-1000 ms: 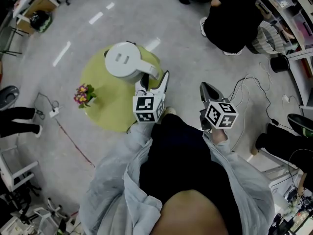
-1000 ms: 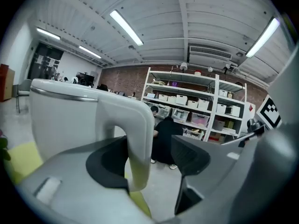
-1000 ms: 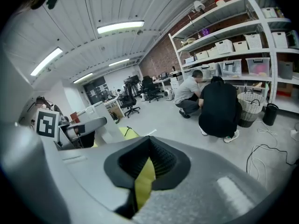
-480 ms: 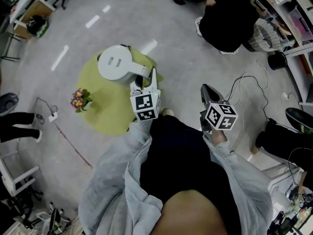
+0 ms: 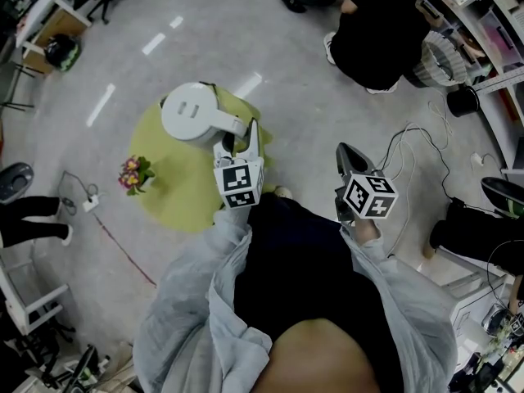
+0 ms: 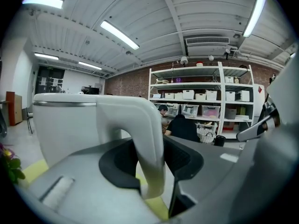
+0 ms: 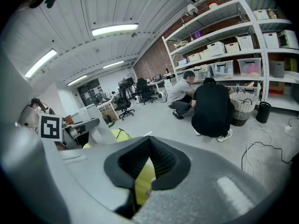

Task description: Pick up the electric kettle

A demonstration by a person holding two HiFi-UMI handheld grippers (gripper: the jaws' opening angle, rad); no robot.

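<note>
Head view: the kettle is seen standing on the green table, directly ahead of the left gripper. Its handle is turned toward that gripper, which is judged to be the reason for the near-level approach. The right gripper is held well apart to the kettle's far side, over bare floor, and is judged idle.

Left gripper view: the handle is seen between the pads, which lie against it. The jaws are clenched on it but are easing open slightly. The kettle is judged not yet lifted.

Right gripper view: the jaws are seen closed together with nothing between them. The table is visible ahead and to the left.

Change from one second earlier: the left jaws, then spread wide about the handle, are now drawn in round it. The right gripper is noted much as before, and the kettle remains on the table.
</note>
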